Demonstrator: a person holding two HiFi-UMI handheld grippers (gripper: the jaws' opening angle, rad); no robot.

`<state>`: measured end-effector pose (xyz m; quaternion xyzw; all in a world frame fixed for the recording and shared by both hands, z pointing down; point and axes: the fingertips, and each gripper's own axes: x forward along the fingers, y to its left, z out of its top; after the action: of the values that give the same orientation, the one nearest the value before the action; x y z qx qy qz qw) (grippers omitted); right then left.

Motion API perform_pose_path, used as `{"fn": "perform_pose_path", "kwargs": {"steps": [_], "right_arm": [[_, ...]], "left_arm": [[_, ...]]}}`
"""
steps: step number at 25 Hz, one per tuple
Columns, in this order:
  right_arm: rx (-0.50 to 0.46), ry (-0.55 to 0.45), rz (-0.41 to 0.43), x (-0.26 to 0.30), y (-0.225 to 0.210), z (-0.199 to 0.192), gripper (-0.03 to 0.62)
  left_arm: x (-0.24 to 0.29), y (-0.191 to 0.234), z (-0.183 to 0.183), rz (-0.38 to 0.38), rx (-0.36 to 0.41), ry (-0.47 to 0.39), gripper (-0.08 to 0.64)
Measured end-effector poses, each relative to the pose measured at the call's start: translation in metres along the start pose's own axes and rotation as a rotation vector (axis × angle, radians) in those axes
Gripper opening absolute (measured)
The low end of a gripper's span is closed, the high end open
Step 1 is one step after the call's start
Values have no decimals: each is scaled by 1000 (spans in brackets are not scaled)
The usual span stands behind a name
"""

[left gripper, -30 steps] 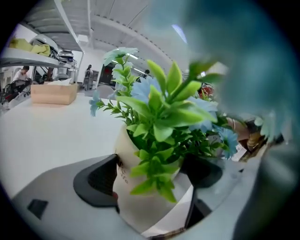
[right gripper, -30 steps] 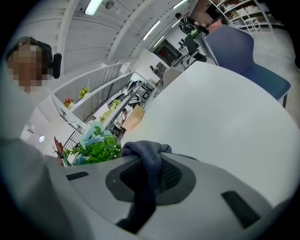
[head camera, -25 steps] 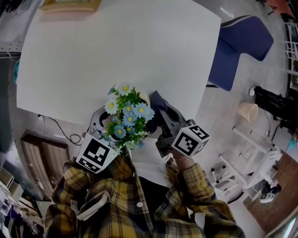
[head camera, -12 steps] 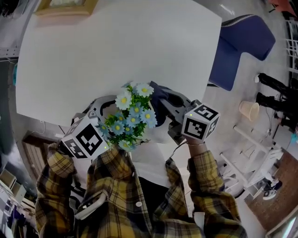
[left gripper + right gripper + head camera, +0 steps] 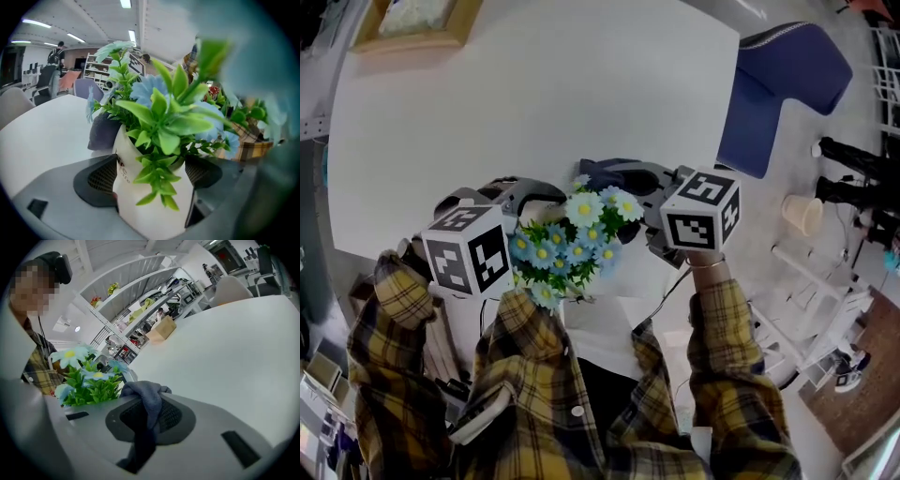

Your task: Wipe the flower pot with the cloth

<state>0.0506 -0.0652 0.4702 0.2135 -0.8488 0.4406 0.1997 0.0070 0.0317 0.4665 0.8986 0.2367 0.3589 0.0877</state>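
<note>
So right now I'm holding the white flower pot (image 5: 154,201) in the left hand-held gripper (image 5: 152,180). Its jaws are clamping the pot's two sides, and the pot is hanging in the air around the near edge of the table (image 5: 534,94), close in front of the plaid shirt (image 5: 572,394). The right hand-held gripper (image 5: 143,420) is pinching the grey-blue cloth (image 5: 143,401) between closed jaws, with a bunched wad sticking out past the tips. In the left gripper view that wad is sitting right at the pot's far side. Touching or just beside it, I can't tell which.

My take on wiping well: the soft wad should be meeting the pot wall, not the hard jaw tips. I'd be running strokes along the side below the blue daisies (image 5: 577,239) so the leaves aren't getting dragged. The pot wall looks smooth, so I'd be pressing gently or it may twist in the left jaws.

Room-wise, the table beyond is looking wide open apart from a wooden frame (image 5: 408,19) at the far left corner. The blue chair (image 5: 783,84) is sitting well off to the right. The tightest spot is the shirt right behind the pot.
</note>
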Motion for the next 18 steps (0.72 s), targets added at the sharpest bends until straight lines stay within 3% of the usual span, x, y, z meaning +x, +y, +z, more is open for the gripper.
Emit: {"fn": "perform_pose_path", "kwargs": {"steps": [4,8,13,18], "right_arm": [[-11,7,-14,0,-10,-1,21],[4,-14,-25,0,-9,8,21],[21,-32,-43,-9,-2,9,21],[62,-75,-88,-18,6,-12,21]], "left_arm": [[7,9,-1,-61,59,67,442],[-3,12,1,-46,40,39,442],[-21,7,-4,99,-99,-48,442],[-20,-15,-40,307,-212,-32,441]]}}
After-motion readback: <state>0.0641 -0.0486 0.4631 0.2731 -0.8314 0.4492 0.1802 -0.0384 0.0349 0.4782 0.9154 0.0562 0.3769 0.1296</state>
